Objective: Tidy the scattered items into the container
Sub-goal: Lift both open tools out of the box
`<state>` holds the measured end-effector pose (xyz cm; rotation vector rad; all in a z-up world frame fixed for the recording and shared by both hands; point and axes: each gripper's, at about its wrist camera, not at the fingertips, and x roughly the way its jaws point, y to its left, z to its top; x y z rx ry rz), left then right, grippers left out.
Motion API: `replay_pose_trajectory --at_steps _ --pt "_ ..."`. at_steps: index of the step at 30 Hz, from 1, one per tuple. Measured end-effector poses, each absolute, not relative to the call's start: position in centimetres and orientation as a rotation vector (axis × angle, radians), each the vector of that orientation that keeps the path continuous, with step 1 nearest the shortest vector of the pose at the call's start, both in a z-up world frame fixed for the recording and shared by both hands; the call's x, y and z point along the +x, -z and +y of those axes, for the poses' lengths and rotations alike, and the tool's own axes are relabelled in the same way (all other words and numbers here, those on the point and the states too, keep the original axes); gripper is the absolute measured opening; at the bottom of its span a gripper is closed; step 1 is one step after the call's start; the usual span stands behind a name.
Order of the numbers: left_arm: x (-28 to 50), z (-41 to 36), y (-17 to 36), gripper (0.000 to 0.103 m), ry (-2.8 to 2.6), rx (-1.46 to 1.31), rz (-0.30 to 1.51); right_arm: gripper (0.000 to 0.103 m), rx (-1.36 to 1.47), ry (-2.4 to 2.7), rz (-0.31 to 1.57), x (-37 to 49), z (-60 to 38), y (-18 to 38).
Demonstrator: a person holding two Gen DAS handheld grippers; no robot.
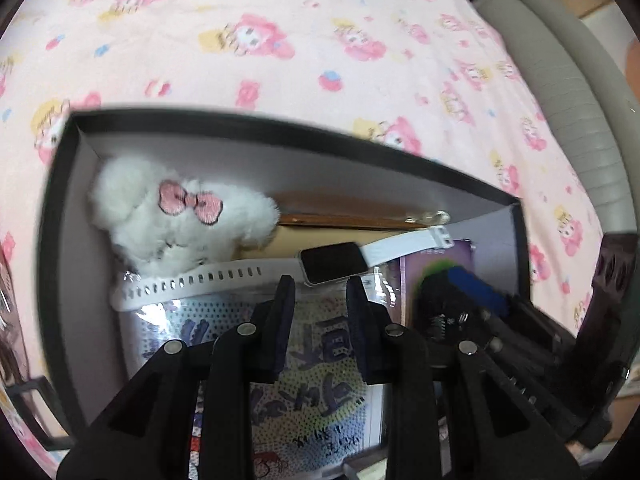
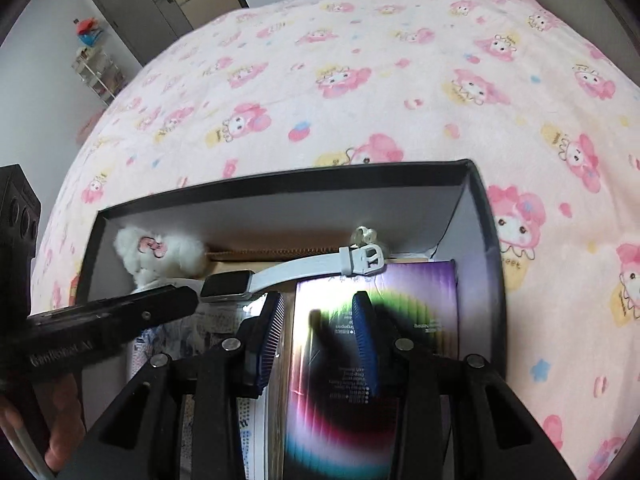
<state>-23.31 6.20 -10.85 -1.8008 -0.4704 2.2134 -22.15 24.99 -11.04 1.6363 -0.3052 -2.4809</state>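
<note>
Both the left gripper and right gripper hover part-open, holding nothing, over the filled box at frame centre; tidying looks finished, so next withdraw

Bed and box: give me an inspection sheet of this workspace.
Surface: pink cartoon-print blanket; nothing loose seen on it.
Job's things: black box holds a white plush, a white-strapped watch, a purple pack and a dotted sheet in plastic.
Clutter: nothing seen.
Grippers: left gripper and right gripper both over the box, fingers apart, nothing between them.
Cables: nothing seen.
Surroundings: grey headboard, doors, small rack.
</note>
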Motion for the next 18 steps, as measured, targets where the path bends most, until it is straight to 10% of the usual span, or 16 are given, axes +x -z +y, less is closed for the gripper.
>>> replay_pose_trajectory --at_steps 18 --pt "-12.8 7.7 1.7 0.041 -2.332 -1.425 -0.324 0.035 1.467 2.714 -0.21 -14.7 24.2 4.2"
